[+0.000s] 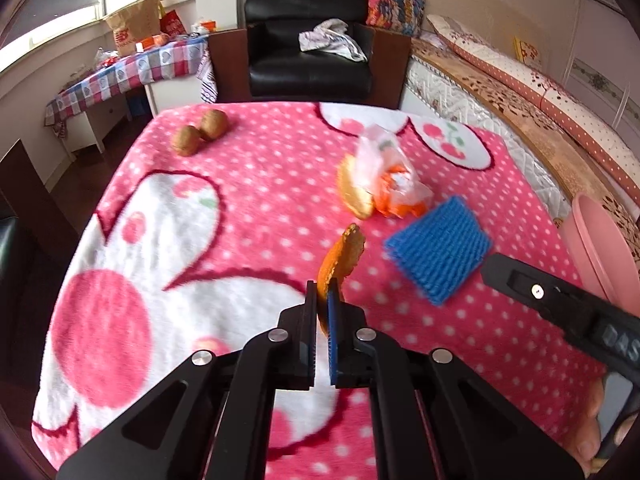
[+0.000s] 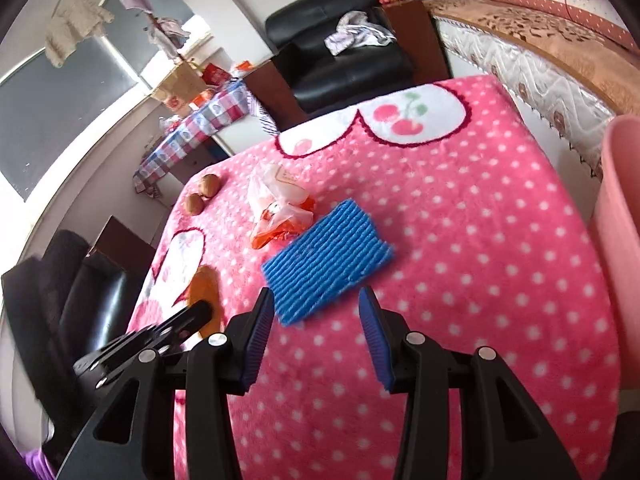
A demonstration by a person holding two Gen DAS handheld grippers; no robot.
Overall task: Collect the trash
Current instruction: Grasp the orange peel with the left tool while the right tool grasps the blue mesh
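My left gripper is shut on a curled piece of orange peel, lifted just off the pink dotted blanket. A second peel lies beyond it against a crumpled clear and orange plastic bag. A blue ribbed foam pad lies flat on the blanket. My right gripper hangs open just above the pad's near edge, a finger on either side, not touching it. Two brown walnuts sit at the far left. In the right wrist view the held peel shows at the left gripper's tip.
A pink bin stands off the blanket's right edge. Beyond the far edge is a black armchair with a cloth on it. A bed runs along the right, and a checked side table with bags stands at the back left.
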